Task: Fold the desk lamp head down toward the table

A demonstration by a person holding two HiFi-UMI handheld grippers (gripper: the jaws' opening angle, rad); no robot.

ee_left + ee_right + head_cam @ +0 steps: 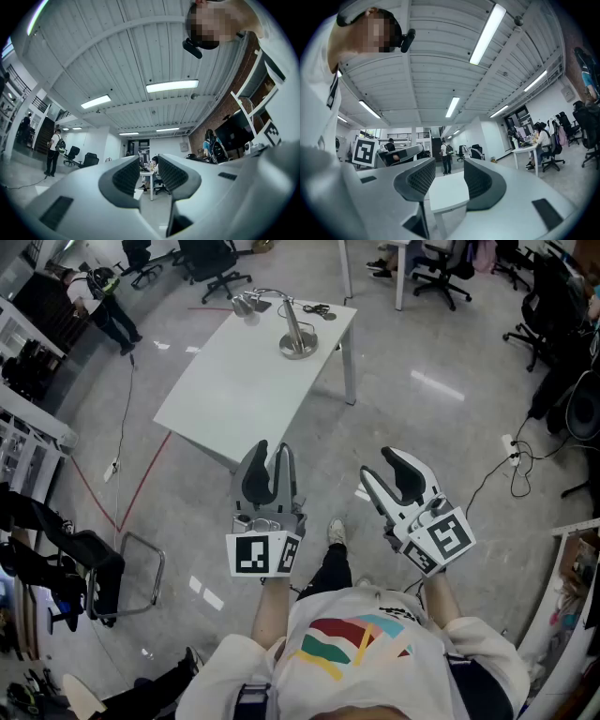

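The desk lamp (296, 332) stands at the far end of a white table (239, 395). It has a round metal base, and its curved neck reaches left to the head (246, 304). Both grippers are held over the floor, short of the table's near edge and well away from the lamp. My left gripper (271, 454) is open with nothing between its fingers, and the left gripper view shows only the room through the gap of the left gripper (149, 164). My right gripper (379, 465) is open and empty too. In the right gripper view the table's near corner (444, 193) shows between the jaws of the right gripper (449, 165).
Grey floor surrounds the table. A red tape line (141, 479) and a thin cable (125, 418) run along its left. A black chair (89, 568) stands at the near left, with office chairs (214, 268) behind the table. A power strip and cables (514, 457) lie at the right. A person (103, 301) stands at the far left.
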